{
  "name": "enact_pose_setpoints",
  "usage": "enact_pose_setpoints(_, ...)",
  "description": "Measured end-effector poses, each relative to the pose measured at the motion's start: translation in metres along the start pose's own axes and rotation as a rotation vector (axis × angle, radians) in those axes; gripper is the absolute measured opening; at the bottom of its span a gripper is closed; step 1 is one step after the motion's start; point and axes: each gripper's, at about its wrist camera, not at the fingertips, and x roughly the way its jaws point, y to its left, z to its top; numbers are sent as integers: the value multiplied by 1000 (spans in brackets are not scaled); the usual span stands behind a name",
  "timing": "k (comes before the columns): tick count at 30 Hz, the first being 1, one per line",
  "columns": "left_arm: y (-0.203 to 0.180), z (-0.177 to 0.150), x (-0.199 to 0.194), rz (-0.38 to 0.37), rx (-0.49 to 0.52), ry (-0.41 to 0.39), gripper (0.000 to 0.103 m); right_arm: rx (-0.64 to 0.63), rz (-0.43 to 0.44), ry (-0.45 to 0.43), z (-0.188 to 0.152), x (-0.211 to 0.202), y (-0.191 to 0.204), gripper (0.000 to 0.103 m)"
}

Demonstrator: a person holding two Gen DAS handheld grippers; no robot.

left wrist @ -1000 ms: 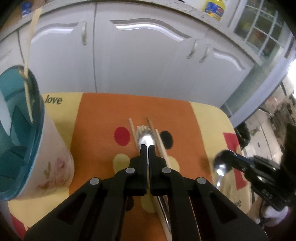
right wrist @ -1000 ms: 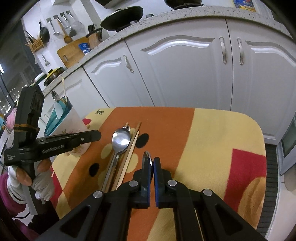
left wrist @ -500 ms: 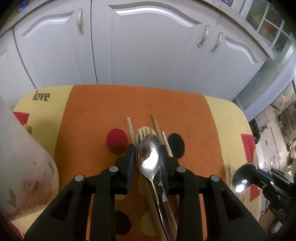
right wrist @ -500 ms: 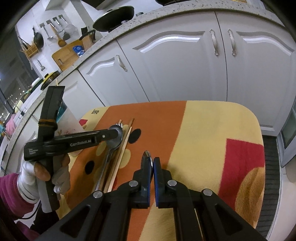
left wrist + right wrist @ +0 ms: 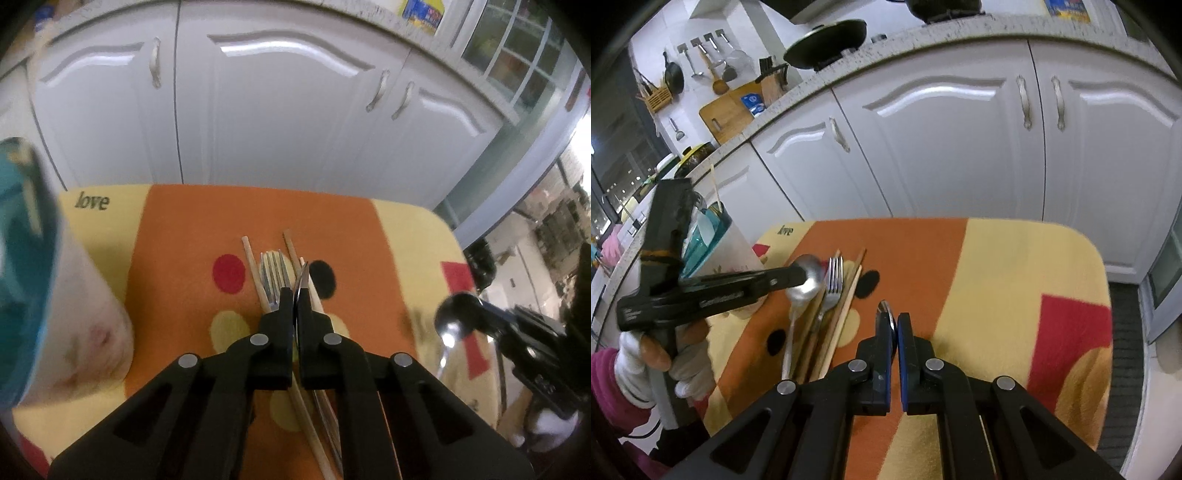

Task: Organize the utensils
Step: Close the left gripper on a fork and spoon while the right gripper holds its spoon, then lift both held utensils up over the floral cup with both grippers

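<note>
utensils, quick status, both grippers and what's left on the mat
Left gripper shut on spoon, lifted off the mat. Right gripper shut on second spoon. Fork and chopsticks remain on mat. Holder cup at left, path unobstructed.

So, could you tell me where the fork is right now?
The fork lies on the orange cloth among the chopsticks, just right of the left gripper's spoon.
</note>
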Motion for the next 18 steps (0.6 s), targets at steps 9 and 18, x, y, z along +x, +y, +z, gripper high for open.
enact_pose_setpoints(9, 5, -4, -66, -11, 0, -116, 0, -88, -39, -69, 17, -28, 36, 3)
enact_pose_setpoints(18, 25, -3, -117, 15, -22, -205, 0, -159, -47, -118, 32, -43, 74, 3)
